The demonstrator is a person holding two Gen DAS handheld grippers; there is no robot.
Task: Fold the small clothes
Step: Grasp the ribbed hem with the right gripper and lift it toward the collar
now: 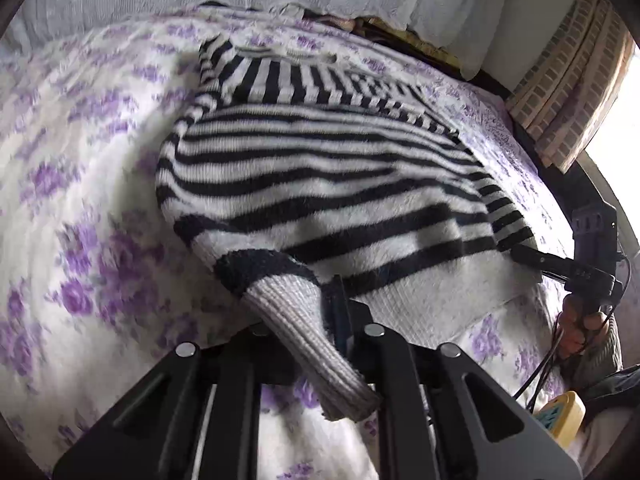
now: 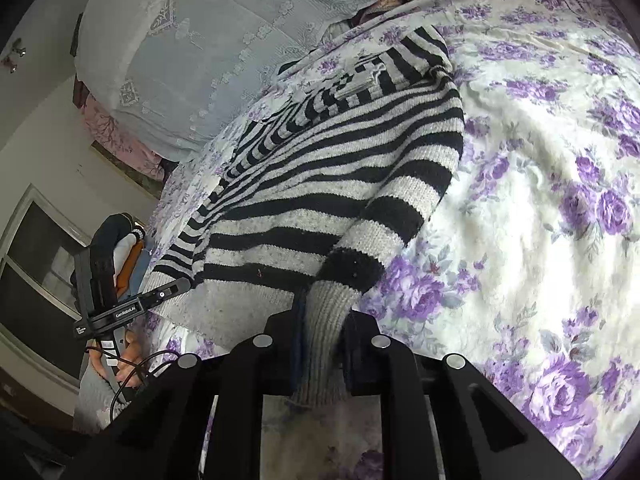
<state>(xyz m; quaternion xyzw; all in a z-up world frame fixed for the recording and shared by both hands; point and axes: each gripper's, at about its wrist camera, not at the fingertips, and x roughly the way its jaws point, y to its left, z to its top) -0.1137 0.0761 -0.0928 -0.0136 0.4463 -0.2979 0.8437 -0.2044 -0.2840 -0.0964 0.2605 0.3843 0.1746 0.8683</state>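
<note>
The striped sweater [image 1: 320,168] lies spread on the floral bedspread [image 1: 80,184]. Its grey ribbed cuffs [image 1: 304,328] run back between the jaws: left gripper [image 1: 320,320] and right gripper [image 2: 320,328] each clamp one.

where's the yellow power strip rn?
Left wrist view, bottom right corner: the yellow power strip sits past the floral bedspread, below the hand.

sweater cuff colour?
Plain grey ribbed cuff below a black band; sweater striped black-and-white. Clearest in right wrist view.
</note>
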